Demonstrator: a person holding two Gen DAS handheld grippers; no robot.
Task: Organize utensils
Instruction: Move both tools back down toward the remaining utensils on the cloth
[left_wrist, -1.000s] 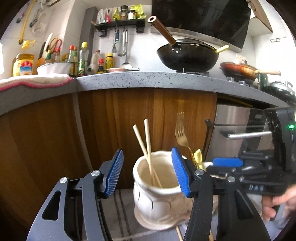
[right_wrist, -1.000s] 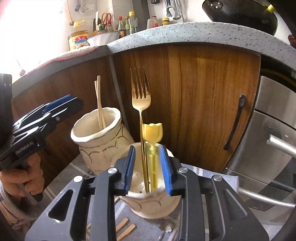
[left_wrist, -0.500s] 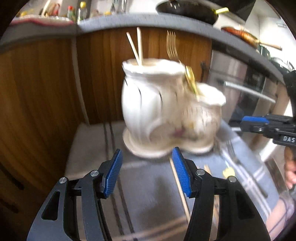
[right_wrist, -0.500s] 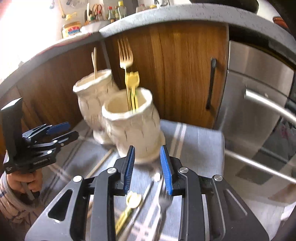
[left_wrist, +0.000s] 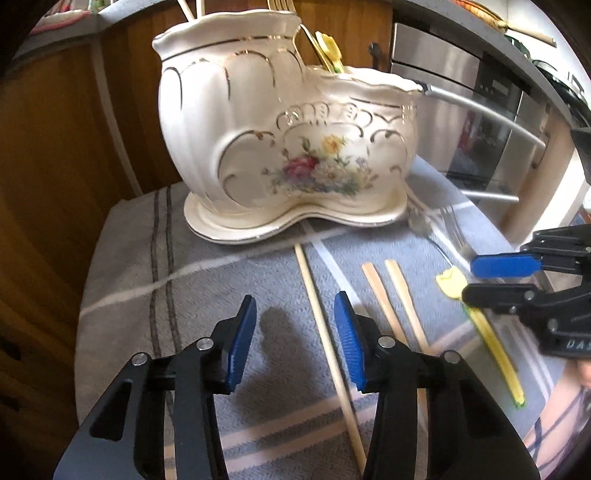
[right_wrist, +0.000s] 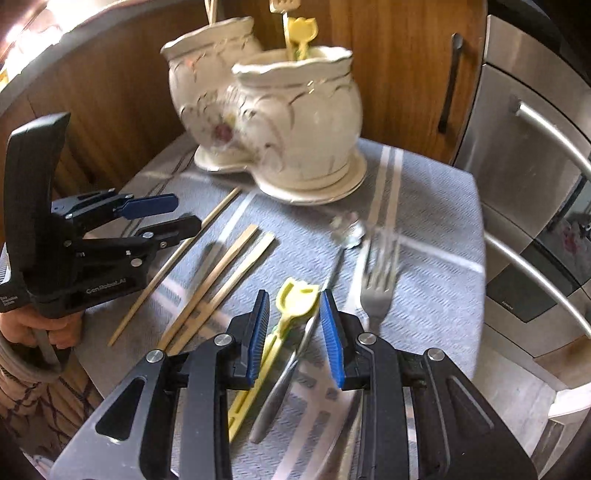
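A white two-pot ceramic holder (left_wrist: 280, 147) (right_wrist: 295, 122) stands at the back of a grey cloth, holding chopsticks, a gold fork and a yellow utensil. My left gripper (left_wrist: 295, 328) is open above a long thin stick (left_wrist: 325, 332). Two flat chopsticks (left_wrist: 391, 299) (right_wrist: 225, 273) lie to its right. My right gripper (right_wrist: 295, 332) is open over a yellow tulip-topped utensil (right_wrist: 291, 306) and a silver spoon (right_wrist: 295, 354). A silver fork (right_wrist: 376, 280) lies just right of it.
The grey striped cloth (left_wrist: 147, 266) covers a small table with edges near on all sides. Wooden cabinets (right_wrist: 399, 55) stand behind, a steel oven with bar handles (right_wrist: 535, 184) at right. Each gripper shows in the other's view.
Both grippers have pulled back from the holder and dropped low over the cloth. The right gripper has opened wider and now hovers over the loose utensils.
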